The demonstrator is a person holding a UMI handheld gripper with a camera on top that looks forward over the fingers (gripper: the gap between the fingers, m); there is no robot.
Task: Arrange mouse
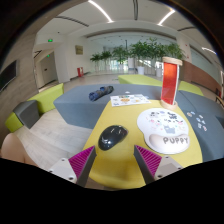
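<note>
My gripper (117, 163) hangs over a yellow table (118, 160), its two fingers spread apart with nothing between them; the magenta pads (82, 160) face each other across bare yellow tabletop. The black mouse (113, 137) lies on the table just ahead of my fingers, nearer the left one, and clear of both. Beside it, to the right, rests a round white mat (163, 127) printed with small drawings and the word PUPPY. Beyond that mat stands a tall red and white carton (171, 81), upright. A white sheet with pictures (127, 100) lies farther off, past the mouse. The yellow top gives way to a grey surface (85, 100) on the far side, where a dark blue object (100, 93) sits that I cannot make out. Green seats (45, 100) curve along the left. The room is a wide, bright hall with strip lights (100, 10) overhead and leafy green plants (140, 50) along the back.
</note>
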